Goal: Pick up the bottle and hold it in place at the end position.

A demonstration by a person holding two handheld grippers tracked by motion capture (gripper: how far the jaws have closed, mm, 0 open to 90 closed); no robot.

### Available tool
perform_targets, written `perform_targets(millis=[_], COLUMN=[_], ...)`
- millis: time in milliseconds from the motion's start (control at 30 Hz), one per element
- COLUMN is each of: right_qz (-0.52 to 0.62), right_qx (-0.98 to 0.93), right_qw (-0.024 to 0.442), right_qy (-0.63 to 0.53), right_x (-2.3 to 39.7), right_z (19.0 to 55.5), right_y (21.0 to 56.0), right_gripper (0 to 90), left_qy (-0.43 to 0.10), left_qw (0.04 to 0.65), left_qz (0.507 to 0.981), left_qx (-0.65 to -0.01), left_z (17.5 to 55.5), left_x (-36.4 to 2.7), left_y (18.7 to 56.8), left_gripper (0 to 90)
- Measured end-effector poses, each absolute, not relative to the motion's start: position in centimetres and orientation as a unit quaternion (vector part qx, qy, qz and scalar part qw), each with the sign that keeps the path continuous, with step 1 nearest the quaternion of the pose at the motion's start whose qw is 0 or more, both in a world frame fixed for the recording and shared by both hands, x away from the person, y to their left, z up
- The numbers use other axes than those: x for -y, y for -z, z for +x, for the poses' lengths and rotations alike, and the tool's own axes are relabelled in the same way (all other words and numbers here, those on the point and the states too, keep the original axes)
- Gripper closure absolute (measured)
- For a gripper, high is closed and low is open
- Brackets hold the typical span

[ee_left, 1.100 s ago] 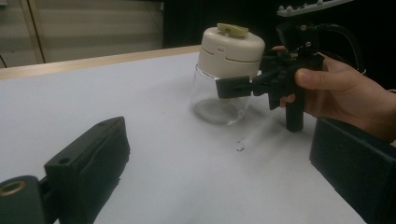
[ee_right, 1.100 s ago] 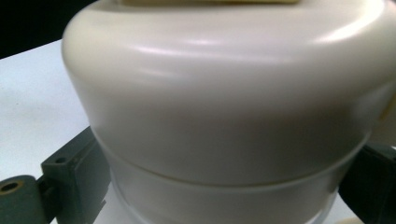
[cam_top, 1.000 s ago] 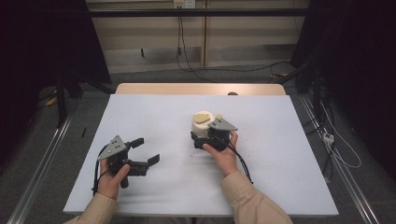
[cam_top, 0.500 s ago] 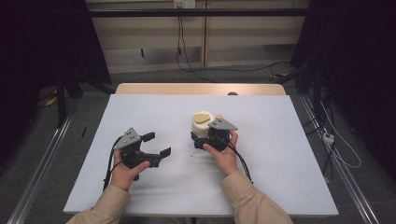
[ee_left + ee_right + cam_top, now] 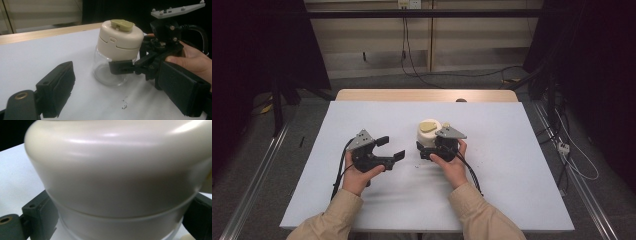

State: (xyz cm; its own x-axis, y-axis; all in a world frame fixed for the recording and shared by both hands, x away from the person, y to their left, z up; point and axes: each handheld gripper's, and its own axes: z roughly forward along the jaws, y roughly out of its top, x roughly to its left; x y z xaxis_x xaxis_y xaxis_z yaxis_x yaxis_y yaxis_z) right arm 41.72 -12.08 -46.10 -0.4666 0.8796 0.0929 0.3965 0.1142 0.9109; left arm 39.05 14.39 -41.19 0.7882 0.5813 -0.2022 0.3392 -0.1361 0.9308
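The jar [image 5: 110, 67] is clear glass under a cream lid [image 5: 120, 40] with an olive-yellow tab [image 5: 122, 24]. The table [image 5: 512, 150] is white; both grippers are black.

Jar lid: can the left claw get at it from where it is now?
Probably yes. The left claw stands open beside the jar, bare table between. The right claw grips only the glass body, leaving the jar lid free.

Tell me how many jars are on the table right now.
1. A single glass jar with a cream lid stands near the middle of the white table, clamped at its glass body by the right tool. Nothing seems to hide another.
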Motion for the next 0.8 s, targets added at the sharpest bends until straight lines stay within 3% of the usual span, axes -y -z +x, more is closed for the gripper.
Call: perform_targets(millis=[800], right_qz=[0.454], right_qx=[-0.707], right_qw=[0.247], right_qy=[-0.483], right_x=[12.0], right_z=[41.7], right_y=[46.1], right_gripper=[3.6], left_qy=[-0.089], left_qw=[0.575], left_qz=[0.753], left_qx=[-0.307], left_z=[40.3], left_x=[-12.8], left_y=[39.7], left_gripper=[26.7])
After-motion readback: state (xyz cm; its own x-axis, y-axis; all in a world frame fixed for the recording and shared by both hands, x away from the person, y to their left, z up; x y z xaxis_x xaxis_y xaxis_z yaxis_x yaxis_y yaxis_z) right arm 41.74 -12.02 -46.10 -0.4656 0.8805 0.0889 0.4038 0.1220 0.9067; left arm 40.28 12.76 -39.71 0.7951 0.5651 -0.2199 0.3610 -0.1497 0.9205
